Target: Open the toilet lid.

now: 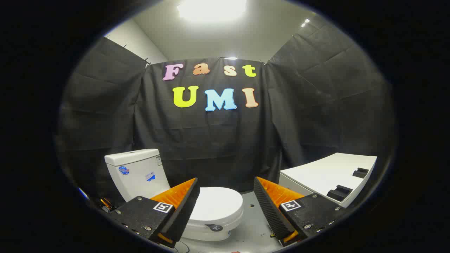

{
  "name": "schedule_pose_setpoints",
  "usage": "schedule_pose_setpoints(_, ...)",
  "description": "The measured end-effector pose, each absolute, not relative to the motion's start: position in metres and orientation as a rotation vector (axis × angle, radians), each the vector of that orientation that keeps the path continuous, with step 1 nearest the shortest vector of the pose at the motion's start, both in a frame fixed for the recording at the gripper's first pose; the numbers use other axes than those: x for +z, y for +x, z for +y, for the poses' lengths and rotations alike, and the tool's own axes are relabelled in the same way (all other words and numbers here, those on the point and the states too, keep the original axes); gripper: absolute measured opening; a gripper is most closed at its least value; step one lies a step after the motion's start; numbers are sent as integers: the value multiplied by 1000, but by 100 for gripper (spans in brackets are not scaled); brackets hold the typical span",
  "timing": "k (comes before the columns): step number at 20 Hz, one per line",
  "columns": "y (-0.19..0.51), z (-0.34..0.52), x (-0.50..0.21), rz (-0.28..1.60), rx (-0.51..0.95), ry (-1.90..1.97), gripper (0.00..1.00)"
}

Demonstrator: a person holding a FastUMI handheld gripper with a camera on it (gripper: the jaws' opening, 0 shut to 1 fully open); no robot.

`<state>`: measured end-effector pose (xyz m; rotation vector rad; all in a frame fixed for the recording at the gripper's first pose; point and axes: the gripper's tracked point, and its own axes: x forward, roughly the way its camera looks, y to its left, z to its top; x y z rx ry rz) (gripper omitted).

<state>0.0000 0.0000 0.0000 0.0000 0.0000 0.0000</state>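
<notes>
**Toilet lid down, gripper spread above it**

The gripper (226, 207) hangs in the air with its two fingers wide apart and nothing between them but open space. Just ahead of and below the fingers stands a white toilet (197, 218) on a pale grey floor (253, 228). Its lid (219, 203) lies flat and closed over the bowl, and the left finger (182, 207) covers part of the lid's near left side from this angle, without clear contact. The cistern (135, 170) rises behind the lid, beyond the left finger, bearing small blue stickers on its front face. A dark round tag (215, 227) sits on the front of the seat rim. Beyond the right finger (270, 207), well apart from the toilet, is a white table (323, 175) with two small black blocks (339, 192) lying on its top. Black cloth walls (211, 147) close the booth behind everything, and a bright ceiling light (211, 8) glares overhead
</notes>
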Motion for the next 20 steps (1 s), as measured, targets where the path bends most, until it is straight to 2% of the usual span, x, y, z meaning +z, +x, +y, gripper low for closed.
schedule_pose_setpoints(20,-8,10,-2,3,25,1,95)
